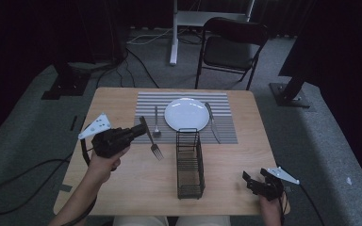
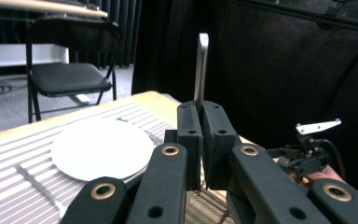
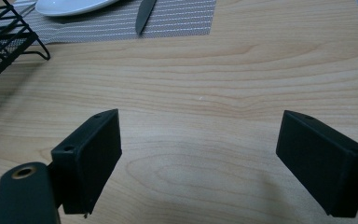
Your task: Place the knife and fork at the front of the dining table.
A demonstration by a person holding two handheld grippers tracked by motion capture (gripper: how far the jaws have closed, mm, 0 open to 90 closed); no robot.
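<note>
High view: left tool (image 1: 139, 130) clamped on fork (image 1: 152, 140), lifted near table's left edge, just left of wire caddy (image 1: 190, 162). Left gripper view: jaws together on the thin handle (image 2: 201, 70); stiff, light, slick metal, so grip mid-handle. Right gripper view: right tool (image 3: 200, 158) jaws apart over bare table (image 3: 242, 74) by near right corner.

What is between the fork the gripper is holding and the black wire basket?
Nothing visible. The left gripper holds the fork above bare table, left of the wire basket. The gap between them looks clear, and the basket's top is open. The spoon lies farther back on the striped mat.
</note>
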